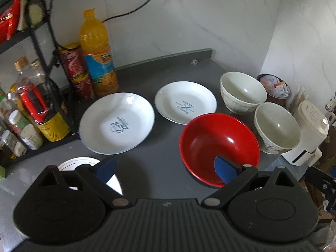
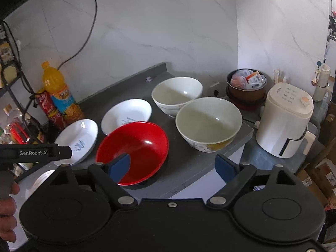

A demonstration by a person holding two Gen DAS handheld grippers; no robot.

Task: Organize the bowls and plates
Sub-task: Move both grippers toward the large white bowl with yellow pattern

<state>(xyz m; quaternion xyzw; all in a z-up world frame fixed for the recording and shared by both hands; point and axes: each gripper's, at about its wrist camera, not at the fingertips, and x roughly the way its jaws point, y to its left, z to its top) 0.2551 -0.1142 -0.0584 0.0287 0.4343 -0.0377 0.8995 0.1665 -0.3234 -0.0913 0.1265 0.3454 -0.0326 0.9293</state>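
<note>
On my left wrist view, the left gripper (image 1: 166,171) hangs above the grey counter (image 1: 159,172) with its jaws spread wide and nothing between them; its right blue pad (image 1: 225,169) overlaps the near rim of the red bowl (image 1: 219,147), though I cannot tell whether it touches. On my right wrist view, the right gripper (image 2: 173,167) also stands open with nothing gripped, its left pad (image 2: 119,169) showing in front of the same red bowl (image 2: 133,150) and its right pad (image 2: 225,167) over the counter edge. The red bowl sits on the counter nearest both grippers. Beyond it lie two shallow white plates, each with blue print: the larger plate (image 1: 116,122) to the left and the smaller plate (image 1: 185,101) just behind the bowl. Two cream bowls stand upright on the right, the far cream bowl (image 1: 242,91) and the near cream bowl (image 1: 275,126), close together. A further white disc (image 1: 71,164) lies partly hidden under my left gripper's left finger. An orange juice bottle (image 1: 97,50) and red cans (image 1: 76,71) stand by the wire rack (image 1: 40,48); a white appliance (image 2: 286,119) stands past the counter's right end. A person's hand (image 2: 7,210) holds the left gripper's handle.
</note>
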